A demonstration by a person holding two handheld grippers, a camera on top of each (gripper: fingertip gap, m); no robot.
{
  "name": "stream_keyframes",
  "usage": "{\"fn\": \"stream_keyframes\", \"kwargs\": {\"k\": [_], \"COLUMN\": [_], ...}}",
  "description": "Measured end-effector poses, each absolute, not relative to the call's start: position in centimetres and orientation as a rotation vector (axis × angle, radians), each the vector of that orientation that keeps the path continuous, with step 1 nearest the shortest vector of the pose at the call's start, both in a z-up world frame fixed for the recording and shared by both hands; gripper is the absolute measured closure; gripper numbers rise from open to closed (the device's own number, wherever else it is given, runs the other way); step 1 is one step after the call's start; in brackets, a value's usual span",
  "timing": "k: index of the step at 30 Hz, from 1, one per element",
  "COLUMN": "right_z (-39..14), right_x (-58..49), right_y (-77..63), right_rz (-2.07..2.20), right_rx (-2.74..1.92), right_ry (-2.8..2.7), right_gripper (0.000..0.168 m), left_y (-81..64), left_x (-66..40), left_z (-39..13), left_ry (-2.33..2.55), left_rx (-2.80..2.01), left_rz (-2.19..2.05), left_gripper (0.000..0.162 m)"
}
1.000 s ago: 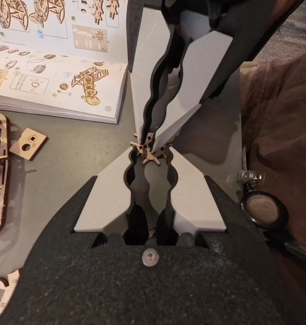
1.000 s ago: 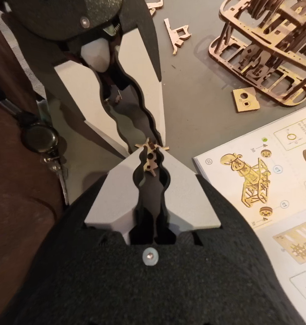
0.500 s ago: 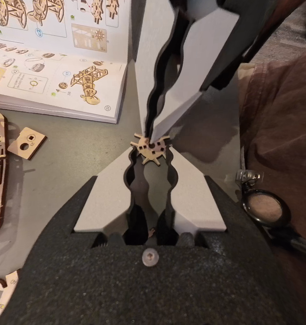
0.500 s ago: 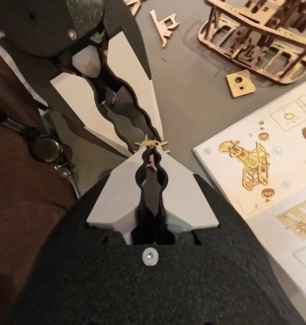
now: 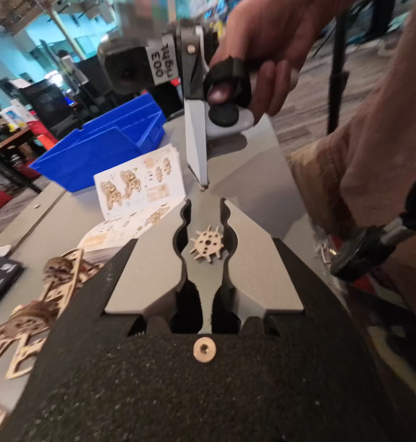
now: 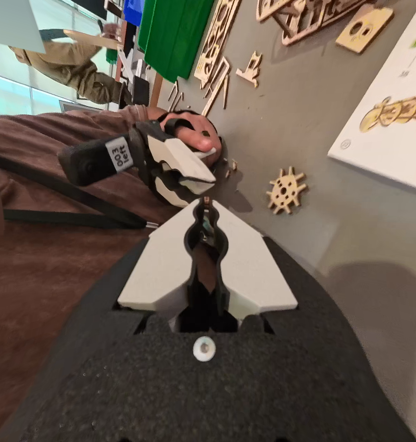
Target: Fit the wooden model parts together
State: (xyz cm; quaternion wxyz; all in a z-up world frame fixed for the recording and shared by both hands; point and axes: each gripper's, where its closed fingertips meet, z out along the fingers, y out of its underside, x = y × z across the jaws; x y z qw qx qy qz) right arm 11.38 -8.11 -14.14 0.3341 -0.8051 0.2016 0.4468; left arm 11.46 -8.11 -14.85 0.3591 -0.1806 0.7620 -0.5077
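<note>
A small wooden gear wheel (image 5: pixel 208 244) with spokes lies flat on the grey table, seen through the gap between my left gripper's fingers; it also shows in the right wrist view (image 6: pixel 287 191). My left gripper (image 5: pixel 205 203) is open and empty above it. My right gripper (image 6: pixel 206 203) is shut on a tiny wooden peg (image 6: pixel 206 199) at its tips. In the left wrist view the right gripper (image 5: pixel 203 184) points down at the table just beyond the gear. The left gripper (image 6: pixel 197 183) hovers left of the gear.
An open instruction booklet (image 5: pixel 140 191) lies beyond the gear, with a blue bin (image 5: pixel 99 148) behind it. A partly built wooden model (image 5: pixel 46 299) stands at the left. Loose wooden parts (image 6: pixel 248 67) and a square plate (image 6: pixel 364 30) lie on the table. A person's brown sleeve (image 6: pixel 46 143) is close.
My left gripper has opened and let go of the gear, which now lies flat on the table. Both grippers have pulled back and tilted; the right one holds only the tiny peg.
</note>
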Motion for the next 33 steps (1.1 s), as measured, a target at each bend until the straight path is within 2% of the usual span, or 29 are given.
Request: {"fn": "stream_keyframes", "kwargs": {"k": [7,10,25,33], "right_z": [-13.3,-13.2,-10.2,-10.2], "right_x": [9.1,8.4,10.7,10.4], "right_y": [-8.3,-8.3,-5.9,-5.7], "right_rz": [1.192,1.203,0.778,0.773], "right_rx": [-2.142,-2.167,-1.926,-1.866], "right_ry": [0.470,0.446,0.473,0.489], "right_gripper": [0.165,0.165,0.160,0.165], "left_y": [-9.2,-9.4,-6.4,-6.4], "left_x": [9.7,9.2,11.1,10.9], "left_z": [-13.4,-13.0,-10.5,-10.2], "left_ry": [1.952,1.901,1.656,1.641], "left_rx": [-0.385,-0.300,-0.426,-0.423], "left_rz": [-1.471,-1.410,-1.258,-1.266], "left_gripper": [0.146,0.157,0.159,0.159]}}
